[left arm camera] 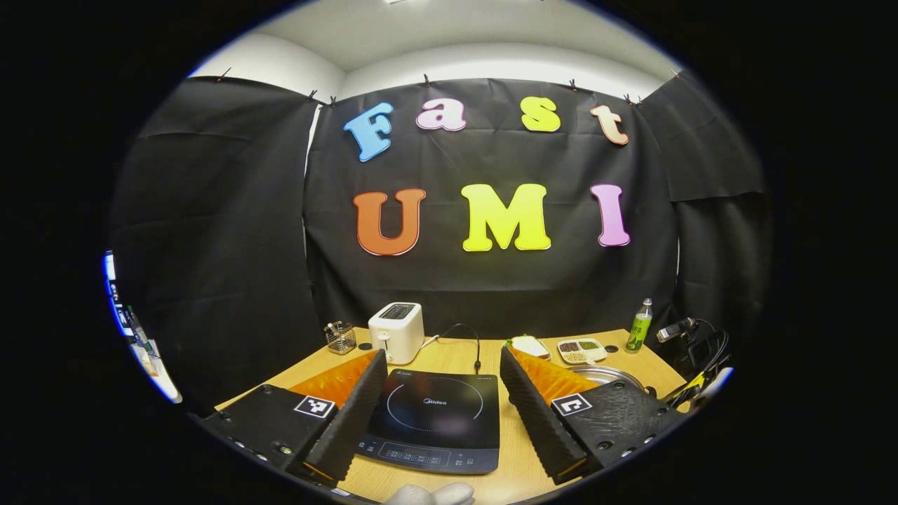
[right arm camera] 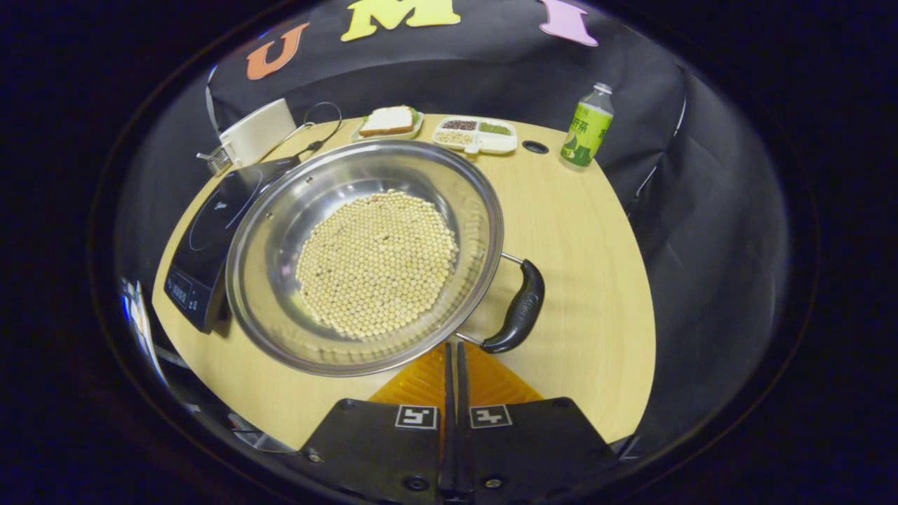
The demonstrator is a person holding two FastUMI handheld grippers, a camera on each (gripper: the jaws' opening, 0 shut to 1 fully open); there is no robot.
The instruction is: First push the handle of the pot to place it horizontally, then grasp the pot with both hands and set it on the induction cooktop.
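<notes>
Wooden table (right arm camera: 582, 231) carries the black induction cooktop (left arm camera: 435, 417) at its left end, and just right of it, rim overlapping the cooktop's edge in the right gripper view, the steel pot (right arm camera: 365, 256) filled with pale beans, its black handle (right arm camera: 520, 308) pointing toward the near-right. Left gripper (left arm camera: 440, 410) hangs above the cooktop with fingers spread wide, nothing between them. Right gripper (right arm camera: 453, 361) has fingers pressed together, empty, tips just beside the pot's near rim by the handle.
</notes>
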